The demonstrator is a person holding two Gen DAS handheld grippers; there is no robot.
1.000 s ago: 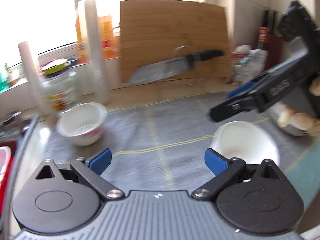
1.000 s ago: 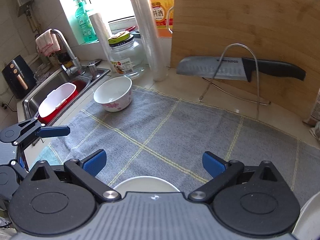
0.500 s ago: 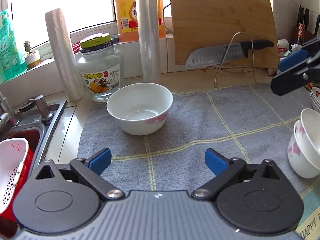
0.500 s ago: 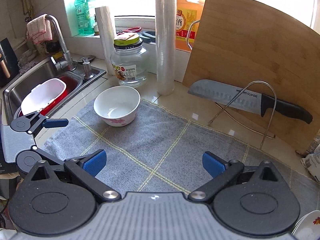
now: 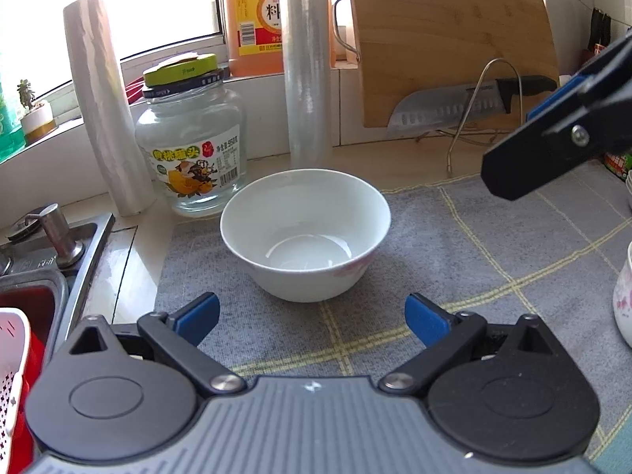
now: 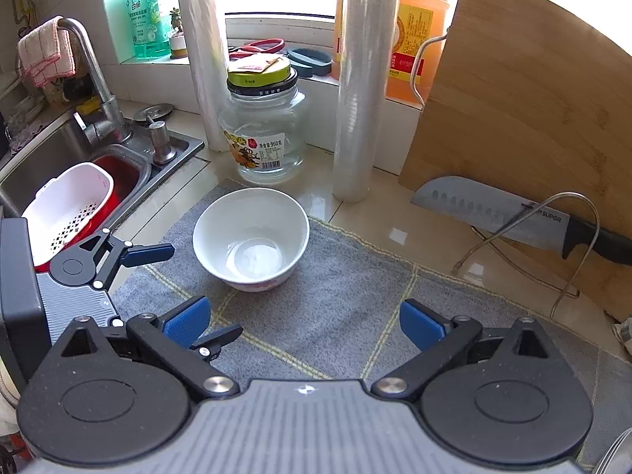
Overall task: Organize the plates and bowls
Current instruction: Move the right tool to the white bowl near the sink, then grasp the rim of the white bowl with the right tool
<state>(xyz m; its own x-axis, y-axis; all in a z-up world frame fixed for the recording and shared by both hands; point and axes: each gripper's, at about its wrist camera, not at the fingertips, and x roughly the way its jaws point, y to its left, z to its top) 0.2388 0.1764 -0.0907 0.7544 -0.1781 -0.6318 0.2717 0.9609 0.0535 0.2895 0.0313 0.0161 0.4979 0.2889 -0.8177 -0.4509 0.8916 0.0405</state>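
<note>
Hovering low over the grey checked cloth (image 5: 454,245), the left gripper (image 5: 312,318) has its blue-padded jaws spread wide and empty. The white ceramic bowl with pink flowers (image 5: 306,233) sits just ahead of it on the cloth, in front of the glass jar (image 5: 193,146). The right gripper (image 6: 302,322) is spread too, nothing between its pads.

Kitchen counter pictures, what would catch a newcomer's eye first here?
Most likely the white bowl, empty and upright on the grey cloth, right ahead of the open left gripper. Behind it stand a glass jar with a green lid and two tall rolls of plastic wrap. To the right, a big knife rests on a wire stand against the wooden cutting board.
</note>
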